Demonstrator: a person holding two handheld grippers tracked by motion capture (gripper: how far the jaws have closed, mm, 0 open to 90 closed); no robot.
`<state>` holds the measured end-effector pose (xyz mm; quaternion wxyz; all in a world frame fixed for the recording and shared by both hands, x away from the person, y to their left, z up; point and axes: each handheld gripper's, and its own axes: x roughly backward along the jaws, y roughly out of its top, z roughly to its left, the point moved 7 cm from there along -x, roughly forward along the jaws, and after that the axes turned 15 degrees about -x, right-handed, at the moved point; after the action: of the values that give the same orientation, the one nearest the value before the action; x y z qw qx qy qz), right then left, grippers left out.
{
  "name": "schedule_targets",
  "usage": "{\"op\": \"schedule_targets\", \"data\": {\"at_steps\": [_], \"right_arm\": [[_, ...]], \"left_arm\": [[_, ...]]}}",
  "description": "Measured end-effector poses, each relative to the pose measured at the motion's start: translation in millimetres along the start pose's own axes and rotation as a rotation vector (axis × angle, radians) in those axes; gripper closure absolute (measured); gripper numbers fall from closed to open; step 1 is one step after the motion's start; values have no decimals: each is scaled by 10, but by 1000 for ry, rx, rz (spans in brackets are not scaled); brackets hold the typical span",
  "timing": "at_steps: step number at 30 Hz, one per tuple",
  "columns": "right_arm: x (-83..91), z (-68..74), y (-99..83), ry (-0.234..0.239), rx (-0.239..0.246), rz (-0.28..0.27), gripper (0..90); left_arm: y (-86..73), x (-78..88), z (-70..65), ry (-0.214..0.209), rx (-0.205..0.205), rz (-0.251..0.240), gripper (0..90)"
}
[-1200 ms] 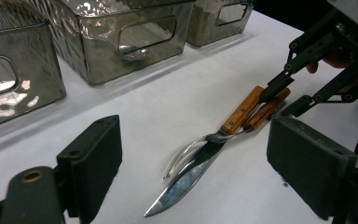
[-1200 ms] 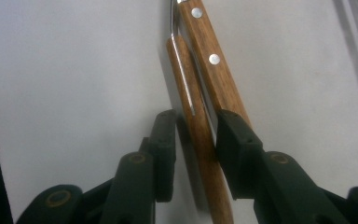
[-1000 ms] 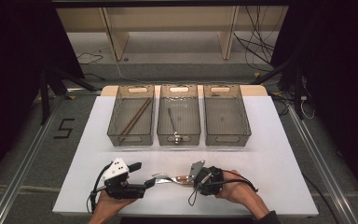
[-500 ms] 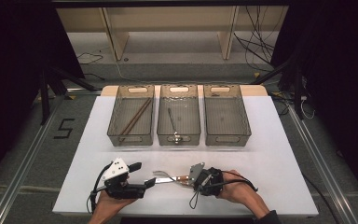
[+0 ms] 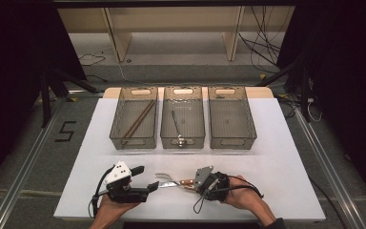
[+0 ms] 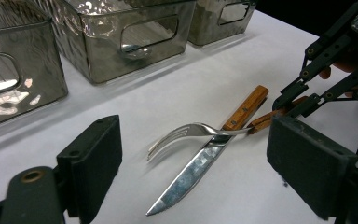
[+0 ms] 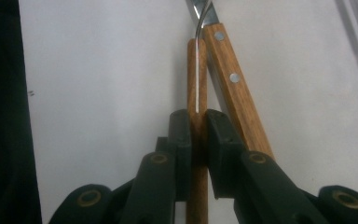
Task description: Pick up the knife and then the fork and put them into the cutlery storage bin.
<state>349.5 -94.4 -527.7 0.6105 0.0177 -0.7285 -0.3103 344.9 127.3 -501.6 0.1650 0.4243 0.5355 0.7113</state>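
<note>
A fork with a wooden handle lies across a wood-handled knife on the white table, near the front edge. My right gripper is shut on the fork's handle. Its jaws have just been closing, with the handle between its pads. The knife's handle lies just beside that grip, untouched. My left gripper stands open and faces the fork's tines and the knife blade, touching neither. In the high view the left gripper and the right gripper face each other over the fork.
Three clear bins stand in a row at the back of the table. The left bin holds wooden sticks, the middle bin holds a metal utensil, and the right bin looks bare. White table stretches to the right.
Both hands have kept their places. The right gripper's jaws look slightly narrower on the fork handle than a second ago.
</note>
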Motion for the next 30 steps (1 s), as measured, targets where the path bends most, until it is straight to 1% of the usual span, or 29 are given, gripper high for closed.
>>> {"op": "schedule_targets", "data": {"at_steps": [2, 4, 6, 13, 17, 22, 23, 28, 30], "right_arm": [[12, 5, 4, 17, -29, -33, 815], [27, 4, 11, 28, -47, -67, 816], [44, -1, 9, 26, -53, -75, 815], [130, -60, 8, 36, -97, -132, 816], [186, -100, 2, 42, -132, -163, 816], [257, -168, 0, 30, -178, -204, 816], [271, -181, -5, 29, -178, -207, 816], [343, -225, -1, 29, -216, -244, 816], [372, -243, 6, 21, -229, -259, 816]], "left_arm": [[-1, 2, 3, 1, 1, 1, 180], [-2, 3, 8, 4, 1, 0, 180], [-1, 4, 8, 5, 1, -2, 180], [-8, 8, 21, 7, 4, -3, 180], [-12, 11, 33, 11, 11, -11, 179], [-17, 12, 44, 16, 7, -16, 178], [-18, 13, 47, 18, 9, -19, 178], [-30, 24, 82, 31, 9, -21, 177], [-36, 22, 92, 37, 12, -22, 177]]}}
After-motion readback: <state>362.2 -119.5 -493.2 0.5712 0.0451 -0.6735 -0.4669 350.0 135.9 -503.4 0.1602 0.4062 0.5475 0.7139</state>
